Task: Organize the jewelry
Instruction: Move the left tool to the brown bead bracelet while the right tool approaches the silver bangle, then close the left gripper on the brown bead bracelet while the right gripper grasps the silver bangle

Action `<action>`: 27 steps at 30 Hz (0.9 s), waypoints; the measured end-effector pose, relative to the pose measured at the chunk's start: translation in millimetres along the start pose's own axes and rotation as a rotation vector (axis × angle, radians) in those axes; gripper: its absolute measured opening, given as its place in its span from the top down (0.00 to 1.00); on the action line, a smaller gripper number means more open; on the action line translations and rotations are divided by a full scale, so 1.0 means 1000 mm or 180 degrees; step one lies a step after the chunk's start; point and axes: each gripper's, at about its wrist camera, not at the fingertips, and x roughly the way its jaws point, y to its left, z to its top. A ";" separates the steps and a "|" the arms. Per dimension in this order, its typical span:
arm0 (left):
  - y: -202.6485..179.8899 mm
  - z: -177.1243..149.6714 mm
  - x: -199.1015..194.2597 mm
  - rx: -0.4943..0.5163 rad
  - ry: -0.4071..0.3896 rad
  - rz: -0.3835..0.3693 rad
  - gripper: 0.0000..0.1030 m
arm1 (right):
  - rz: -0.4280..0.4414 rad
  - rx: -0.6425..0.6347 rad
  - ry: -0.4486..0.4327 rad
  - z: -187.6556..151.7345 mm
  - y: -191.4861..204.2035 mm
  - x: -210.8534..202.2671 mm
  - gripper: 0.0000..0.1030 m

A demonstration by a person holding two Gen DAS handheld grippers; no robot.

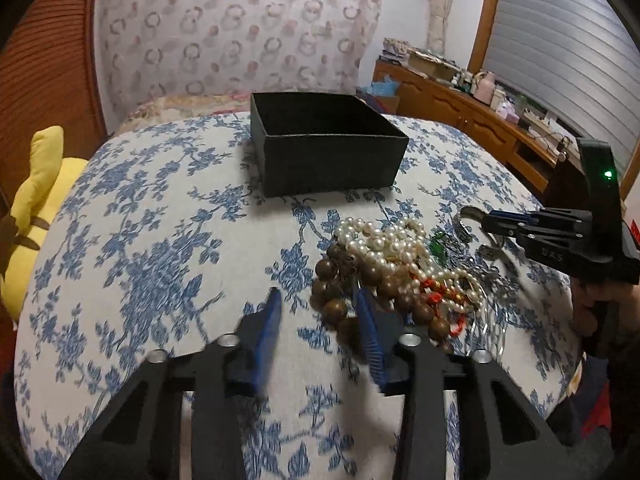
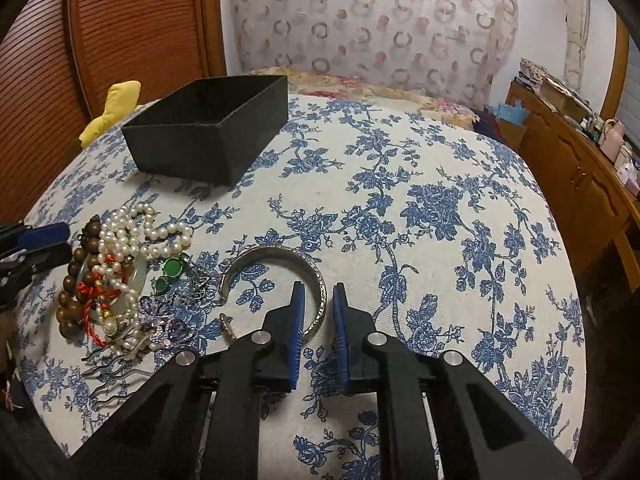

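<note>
A heap of jewelry lies on the blue-flowered bedspread (image 2: pixel 440 220): a pearl strand (image 1: pixel 384 240), a brown bead bracelet (image 1: pixel 334 304), red cord and green stones (image 2: pixel 173 267). My left gripper (image 1: pixel 319 309) hangs low over the heap's left edge. Its jaws are apart, the right finger lies over the brown beads and the left finger is off them. My right gripper (image 2: pixel 319 300) straddles the right rim of a silver bangle (image 2: pixel 276 254), with a thin gap showing on each side of the band. The open black box (image 1: pixel 332 164) stands behind the heap.
A yellow plush toy (image 1: pixel 36 200) sits at the bed's left edge. A wavy hair comb (image 2: pixel 112 364) and a small silver cuff (image 2: pixel 228 326) lie near the heap. A wooden cabinet (image 1: pixel 460 112) with clutter runs along the right. A wooden headboard stands at the far left.
</note>
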 end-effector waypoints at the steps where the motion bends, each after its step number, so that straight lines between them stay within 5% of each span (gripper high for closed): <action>1: 0.001 0.001 0.004 -0.0010 0.0035 -0.0005 0.74 | -0.0007 -0.0002 0.0007 0.000 0.000 0.000 0.84; 10: -0.006 0.006 0.014 0.0187 0.0134 0.0125 0.74 | -0.0015 0.0005 0.0000 0.001 -0.001 0.002 0.84; 12: -0.003 0.005 0.013 0.0169 0.0139 0.0058 0.84 | -0.0024 0.0009 0.0001 0.001 0.000 0.002 0.84; 18: 0.004 0.005 0.010 0.0168 0.0132 0.0077 0.88 | -0.0066 -0.0015 -0.0003 0.001 0.001 0.002 0.84; 27: 0.013 0.024 -0.024 -0.0032 -0.0304 0.0009 0.88 | -0.0034 0.0009 -0.0006 -0.001 0.000 0.001 0.84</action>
